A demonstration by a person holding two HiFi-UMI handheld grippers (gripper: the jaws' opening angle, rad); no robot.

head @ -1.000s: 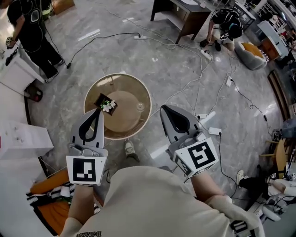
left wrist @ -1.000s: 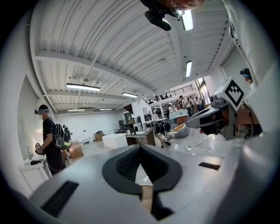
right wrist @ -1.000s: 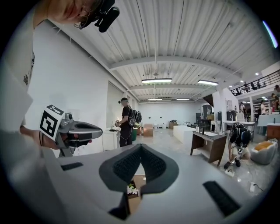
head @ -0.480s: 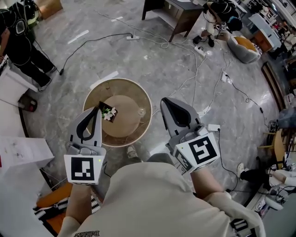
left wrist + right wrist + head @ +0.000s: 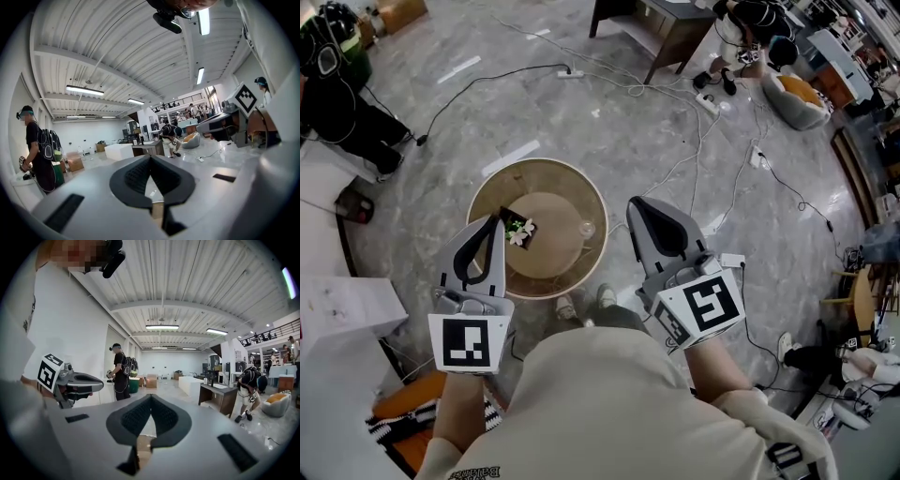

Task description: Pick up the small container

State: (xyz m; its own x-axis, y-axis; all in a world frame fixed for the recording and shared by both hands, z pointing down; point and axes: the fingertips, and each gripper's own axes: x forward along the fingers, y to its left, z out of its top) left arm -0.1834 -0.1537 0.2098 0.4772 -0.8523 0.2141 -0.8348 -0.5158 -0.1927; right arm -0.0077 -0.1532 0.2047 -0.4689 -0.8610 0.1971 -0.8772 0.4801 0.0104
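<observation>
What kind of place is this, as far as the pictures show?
Probably a large open lab or workshop hall: cables trail across the polished stone floor, strip lights hang under a high ribbed ceiling, and a mezzanine overlooks it.

A round table [image 5: 548, 264] stands on the floor just ahead of the person. A flower arrangement [image 5: 519, 229] sits on its left half and a small container [image 5: 586, 227] on its right half, the two apart. The left gripper [image 5: 497, 223] reaches over the table's near left rim, its tip just beside the flowers. The right gripper [image 5: 635, 204] hangs off the table's right edge, above the floor. Cables [image 5: 698, 159] run across the floor beyond and right of the table toward a desk [image 5: 666, 33] at the far side. One person [image 5: 337, 103] stands far left; another [image 5: 755, 28] bends down right of the desk, near a beanbag [image 5: 797, 98].
</observation>
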